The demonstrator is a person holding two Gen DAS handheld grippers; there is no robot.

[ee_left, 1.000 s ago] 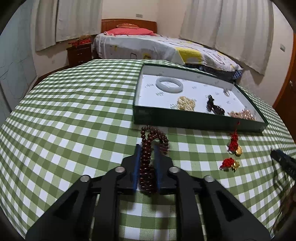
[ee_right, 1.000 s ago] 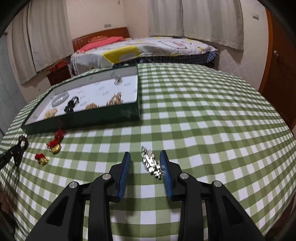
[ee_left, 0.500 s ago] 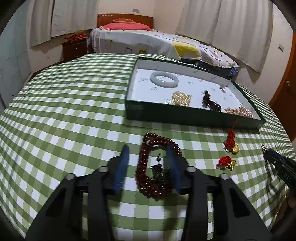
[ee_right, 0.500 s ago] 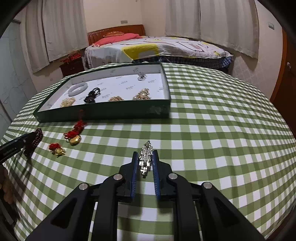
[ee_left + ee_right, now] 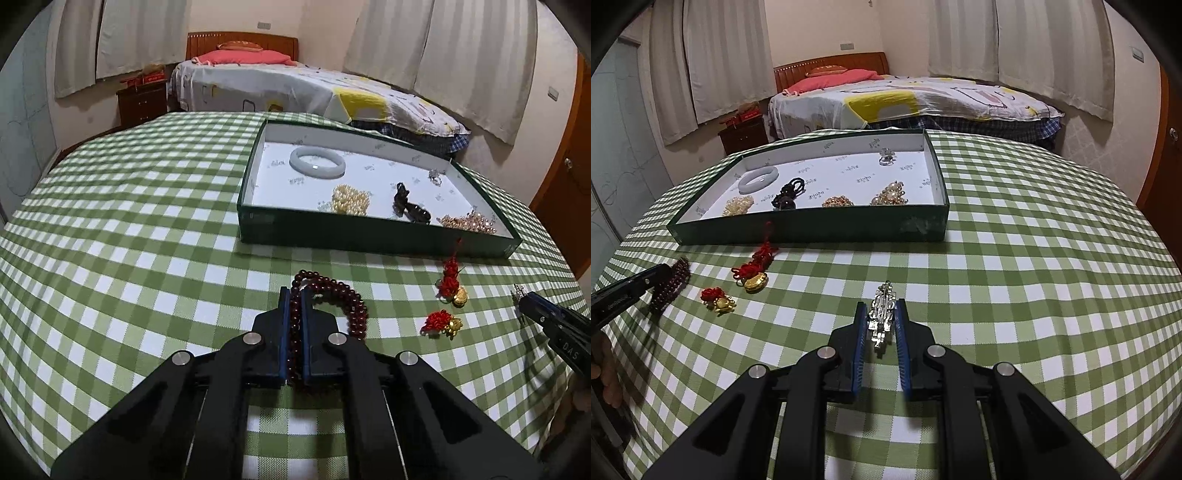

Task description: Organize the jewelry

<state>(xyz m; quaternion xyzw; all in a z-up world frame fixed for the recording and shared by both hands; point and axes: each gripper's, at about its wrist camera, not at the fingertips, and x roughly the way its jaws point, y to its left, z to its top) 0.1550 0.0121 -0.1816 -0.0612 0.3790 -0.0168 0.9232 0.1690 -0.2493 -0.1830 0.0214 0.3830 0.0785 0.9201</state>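
The left gripper (image 5: 291, 295) is pinched nearly closed on the beads (image 5: 347, 302) — dark red strands run between its blue pads, while the rest of the loop droops to the right of the fingers over the cloth (image 5: 147, 236). The right gripper (image 5: 882, 314) is closed down on the clip (image 5: 882, 317), a silver, crystal-set piece held lengthwise between the pads with its tip poking out past the fingertips; whether it is lifted off the cloth cannot be told.

Between the two grippers lie two red knotted charms with gold pendants — the small charm (image 5: 718, 298) nearer, the long charm (image 5: 755, 269) just behind it, its cord end reaching the front wall of the tray (image 5: 812, 225). The green tray sits farther back on the checked cloth, well apart from both grippers. In it are a pale bangle (image 5: 758, 179) at the far left, a dark bracelet (image 5: 788, 192), gold clusters (image 5: 888, 195) along the front, and a ring (image 5: 886, 157) toward the back.
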